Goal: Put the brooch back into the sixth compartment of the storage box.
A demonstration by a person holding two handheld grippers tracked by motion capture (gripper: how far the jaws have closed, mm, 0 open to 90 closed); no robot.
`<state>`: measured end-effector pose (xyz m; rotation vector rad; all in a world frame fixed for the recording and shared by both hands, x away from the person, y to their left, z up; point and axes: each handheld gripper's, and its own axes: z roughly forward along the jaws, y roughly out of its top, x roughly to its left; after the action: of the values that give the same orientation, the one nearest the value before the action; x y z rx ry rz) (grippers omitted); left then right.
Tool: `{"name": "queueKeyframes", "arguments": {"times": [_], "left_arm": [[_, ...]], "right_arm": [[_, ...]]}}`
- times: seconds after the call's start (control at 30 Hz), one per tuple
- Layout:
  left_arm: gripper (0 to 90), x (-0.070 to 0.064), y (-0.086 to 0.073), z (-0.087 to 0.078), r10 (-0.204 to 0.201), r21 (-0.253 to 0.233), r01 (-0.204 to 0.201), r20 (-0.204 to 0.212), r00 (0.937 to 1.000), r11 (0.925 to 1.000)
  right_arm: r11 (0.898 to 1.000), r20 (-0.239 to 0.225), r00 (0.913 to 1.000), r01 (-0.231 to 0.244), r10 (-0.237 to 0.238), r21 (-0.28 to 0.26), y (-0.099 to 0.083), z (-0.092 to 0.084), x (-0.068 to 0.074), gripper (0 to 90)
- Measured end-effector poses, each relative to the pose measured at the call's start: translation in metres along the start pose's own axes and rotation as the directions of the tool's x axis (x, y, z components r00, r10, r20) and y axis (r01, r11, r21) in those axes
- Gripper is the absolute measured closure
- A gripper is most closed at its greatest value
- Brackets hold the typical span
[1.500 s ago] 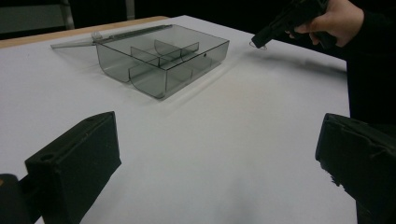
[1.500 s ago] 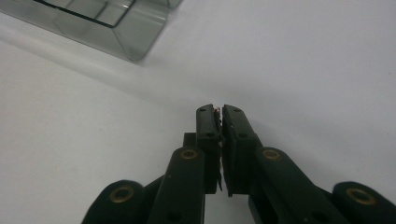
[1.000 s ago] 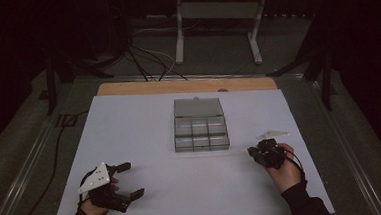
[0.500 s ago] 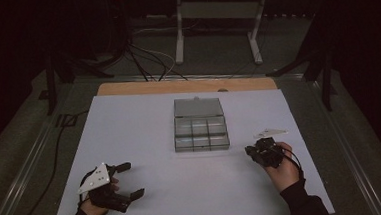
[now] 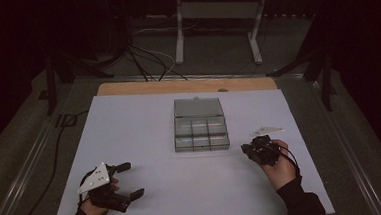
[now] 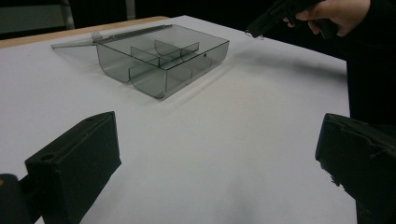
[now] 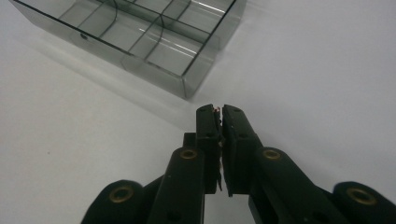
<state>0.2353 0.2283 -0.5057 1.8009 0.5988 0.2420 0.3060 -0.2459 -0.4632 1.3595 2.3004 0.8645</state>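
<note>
Lying clear between grippers: compartment box (image 5: 200, 131).

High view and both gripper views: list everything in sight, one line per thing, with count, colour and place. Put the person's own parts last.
Compartment box: one, clear smoky grey, lid open flat behind it, centre of the sheet.
Table sheet: one, white, covering the table.
Wooden edge: one, tan, along the table's far side.
Frame legs: one pair, pale grey, on the floor beyond the table.
Cables: several, dark, on the floor beyond the table.
Left claw: one, black, jaws wide open, near left.
Right claw: one, black, jaws shut on a tiny glinting piece, near the box's corner.
</note>
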Motion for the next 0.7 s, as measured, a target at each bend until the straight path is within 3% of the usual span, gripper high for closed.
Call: {"name": "queueKeyframes", "arguments": {"times": [0.7], "left_arm": [[1.5, 0.0, 0.0, -0.001, 0.002, -0.004, -0.002, -0.001, 1.0, 1.0]], "right_arm": [[0.999, -0.018, 0.9993, 0.031, -0.032, -0.038, 0.026, 0.002, 0.011, 85.6]]}}
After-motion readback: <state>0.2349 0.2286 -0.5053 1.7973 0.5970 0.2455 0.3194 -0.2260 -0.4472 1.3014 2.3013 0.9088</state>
